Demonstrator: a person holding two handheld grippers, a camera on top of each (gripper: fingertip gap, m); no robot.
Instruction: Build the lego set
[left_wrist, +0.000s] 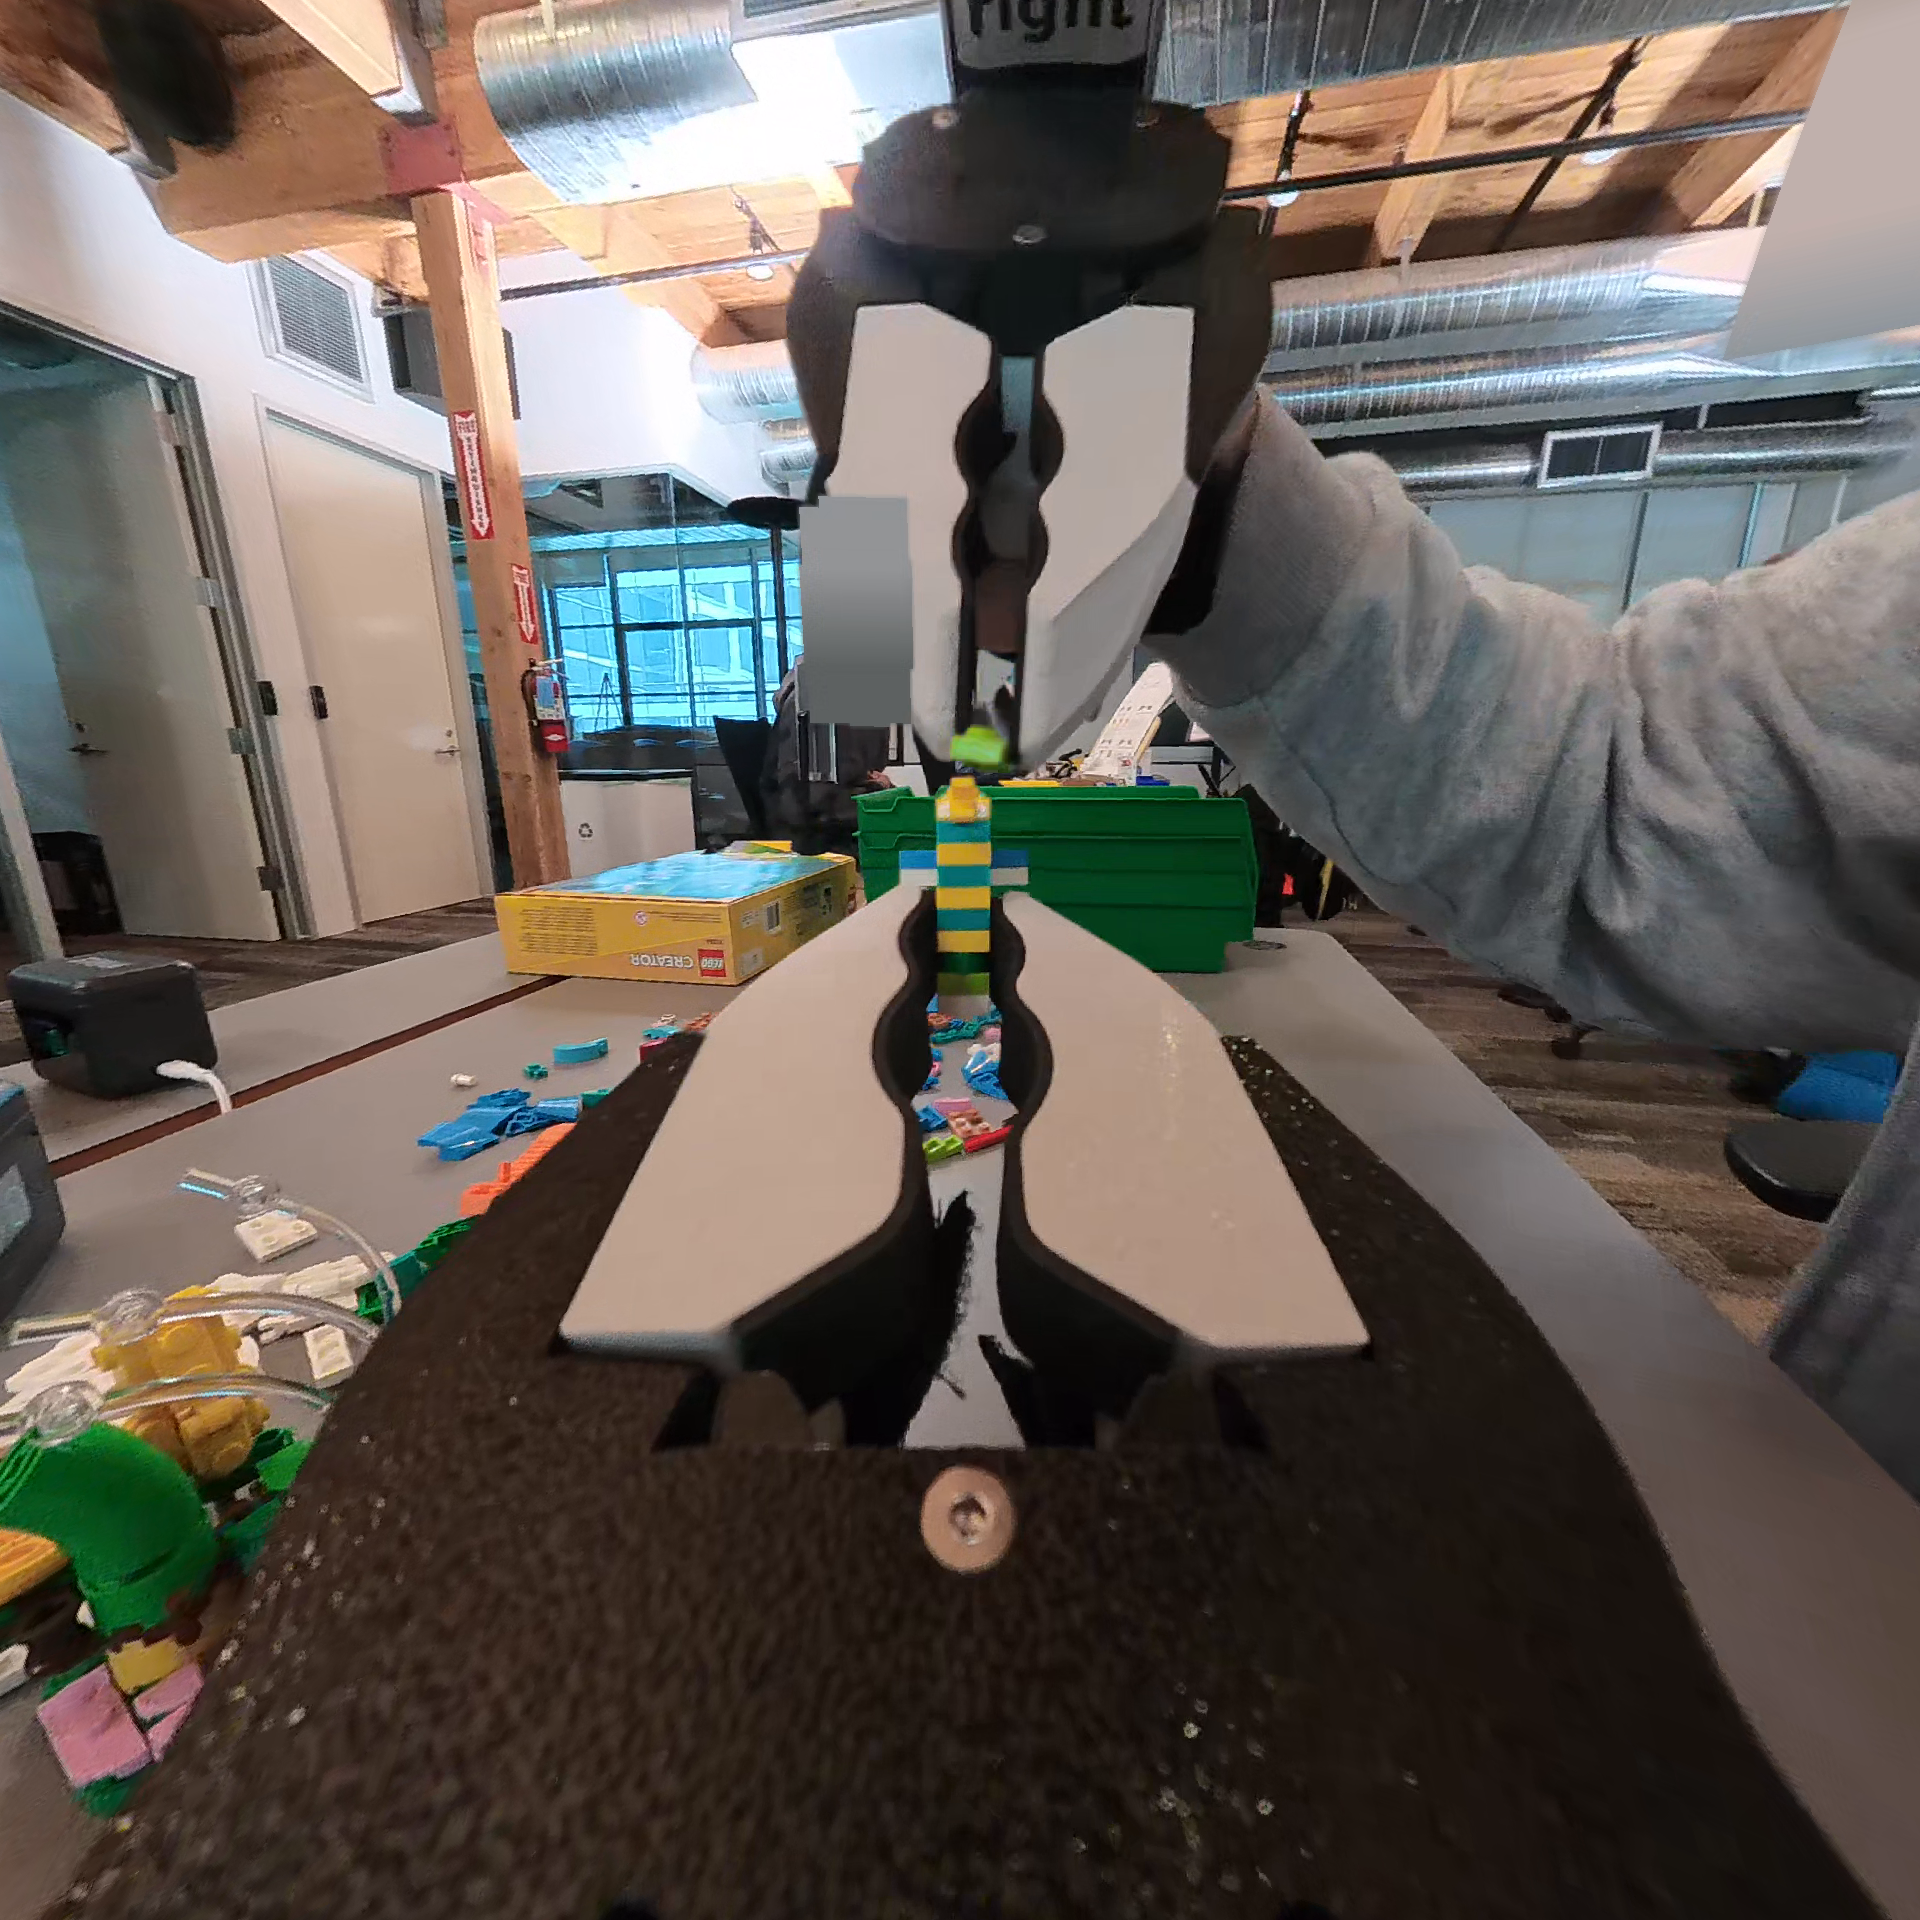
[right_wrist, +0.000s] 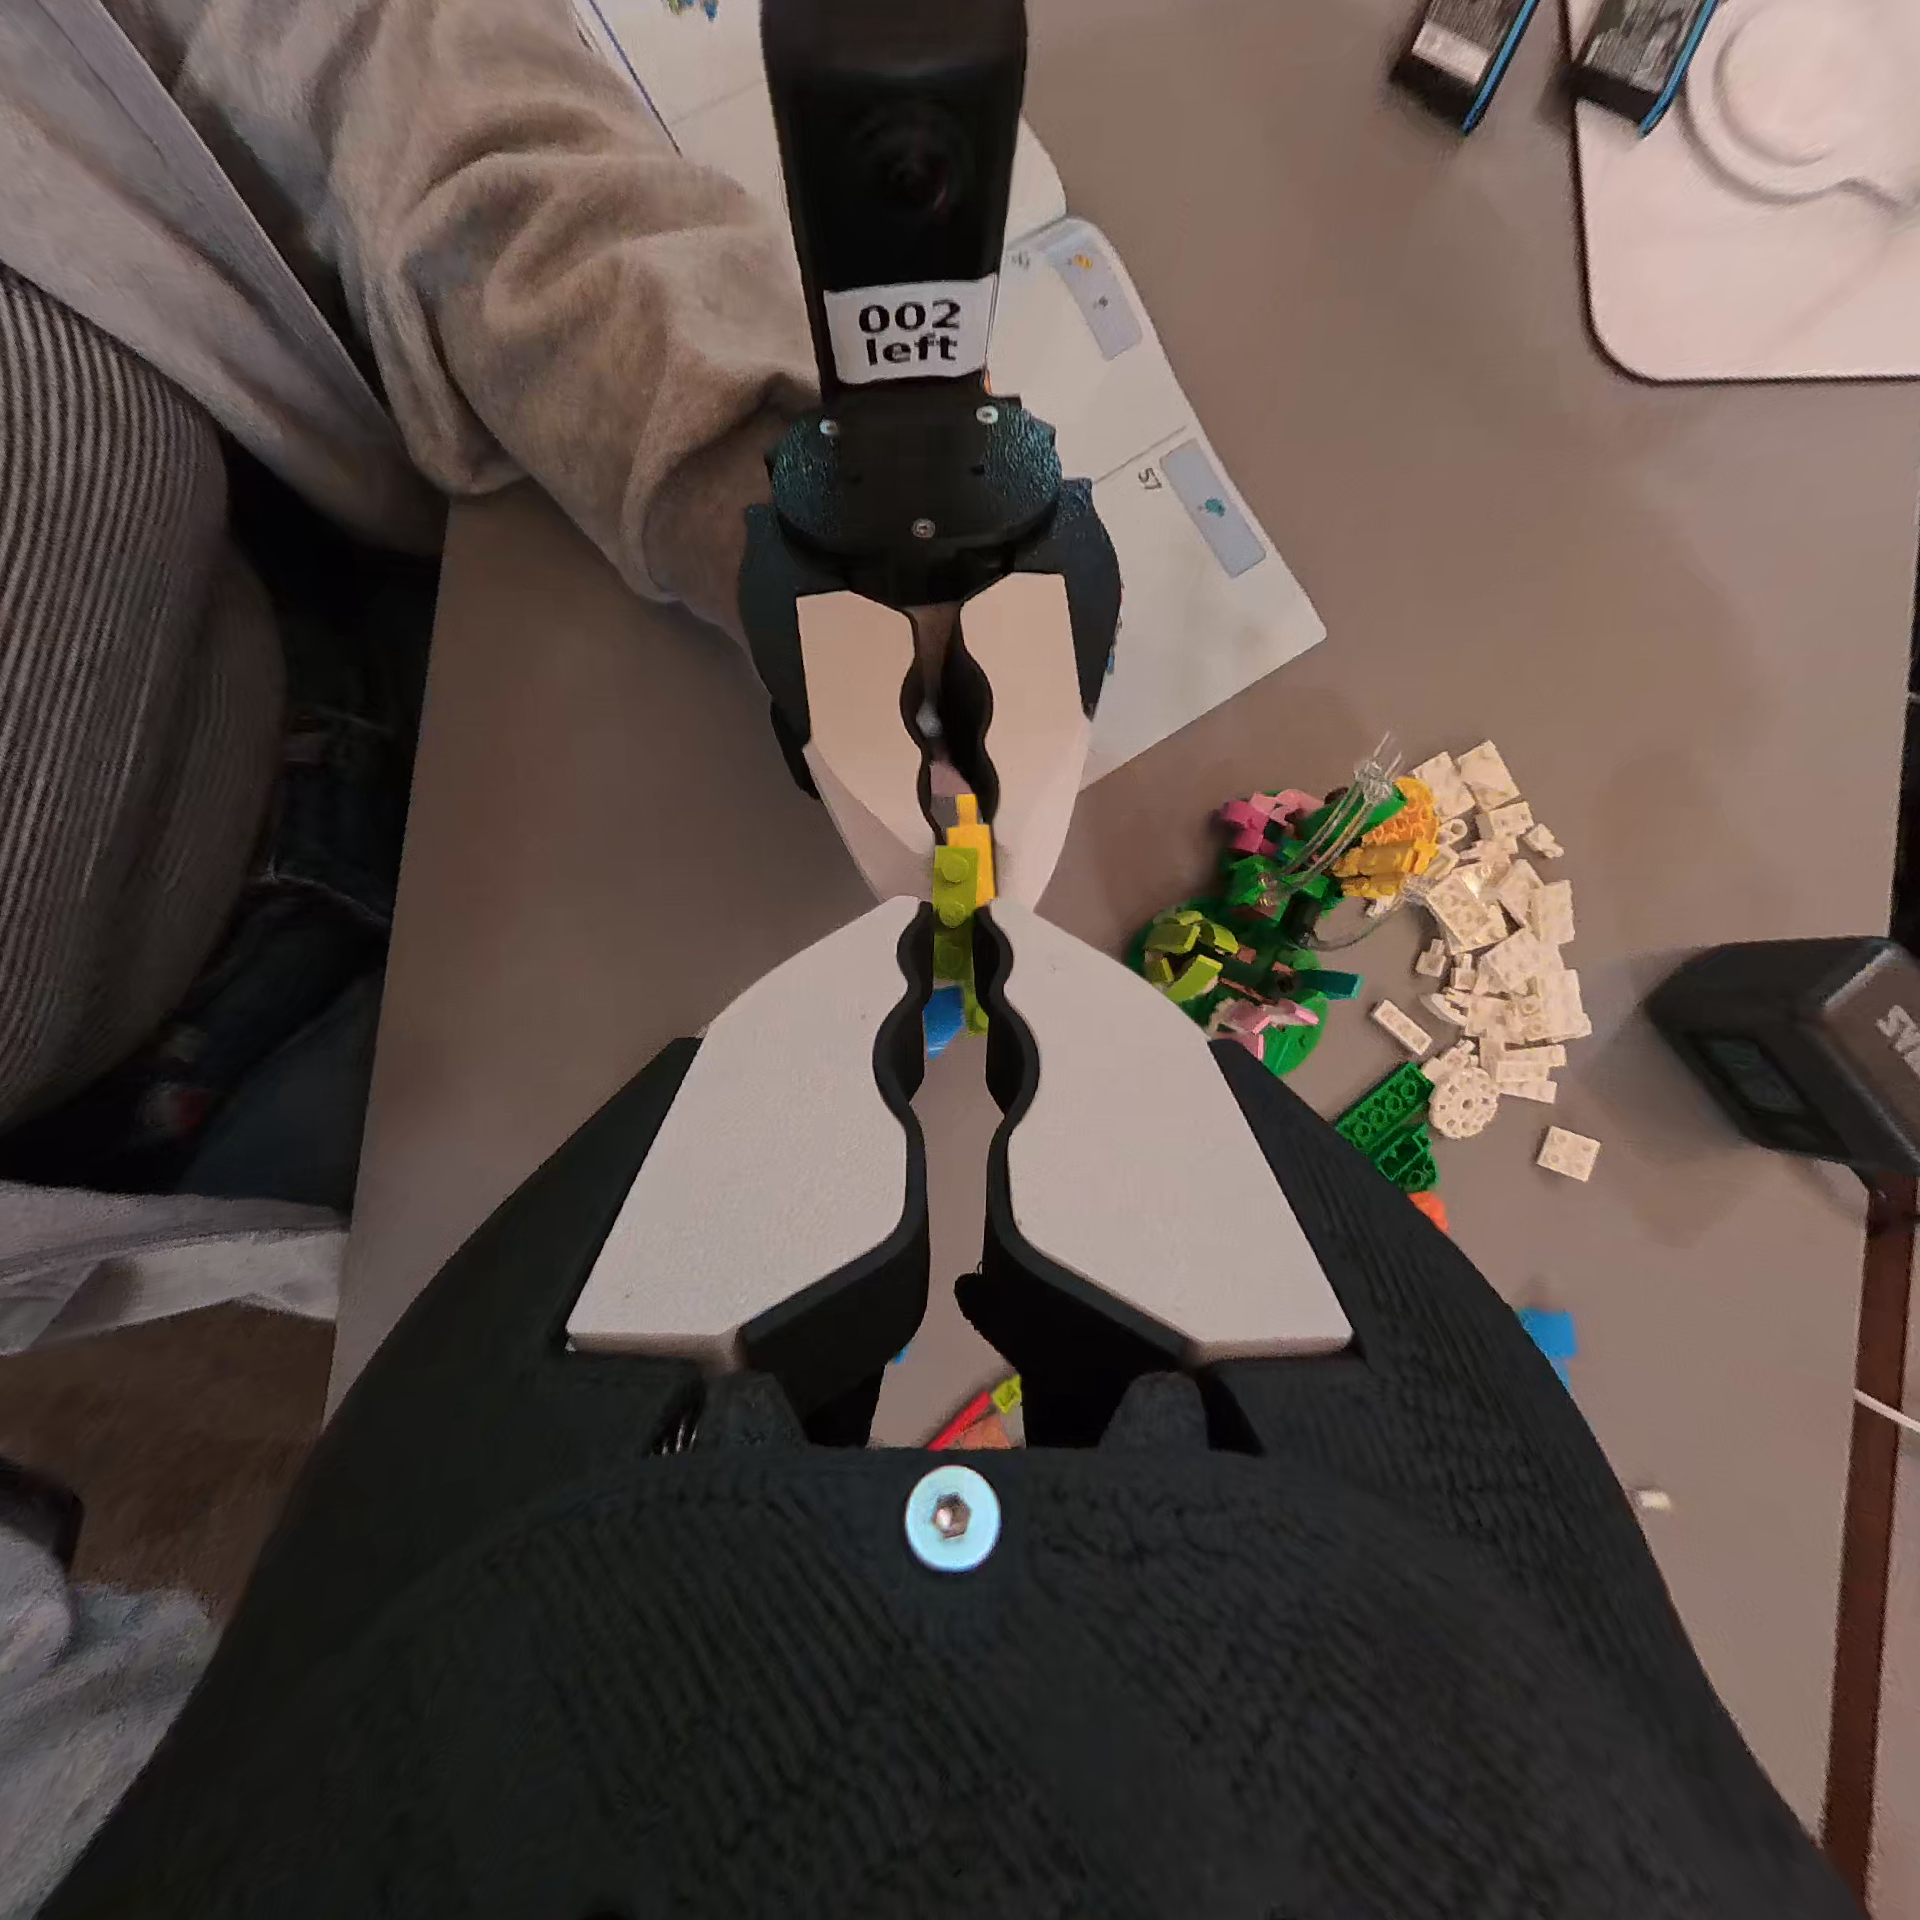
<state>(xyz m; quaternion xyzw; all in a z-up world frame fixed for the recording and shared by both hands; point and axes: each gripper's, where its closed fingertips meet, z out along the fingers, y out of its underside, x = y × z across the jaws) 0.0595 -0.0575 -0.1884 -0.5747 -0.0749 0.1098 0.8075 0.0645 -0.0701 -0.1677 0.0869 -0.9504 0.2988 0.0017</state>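
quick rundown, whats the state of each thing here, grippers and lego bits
left hand-held gripper: shut on the striped stack, held upright
striped stack: yellow and blue layers, clamped low down, top free
right hand-held gripper: shut on the lime piece, just above the stack
lime piece: held, not yet pressed on
yellow box: closed, lying flat
white pieces: loose in a pile
green plant build: partly built, resting on table

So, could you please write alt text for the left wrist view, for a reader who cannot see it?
The left tool grips an upright striped yellow-and-blue lego stack, while the right tool comes down from above with a small lime piece just over its top. Behind, loose bricks, a yellow lego box and green bins sit on the grey table.
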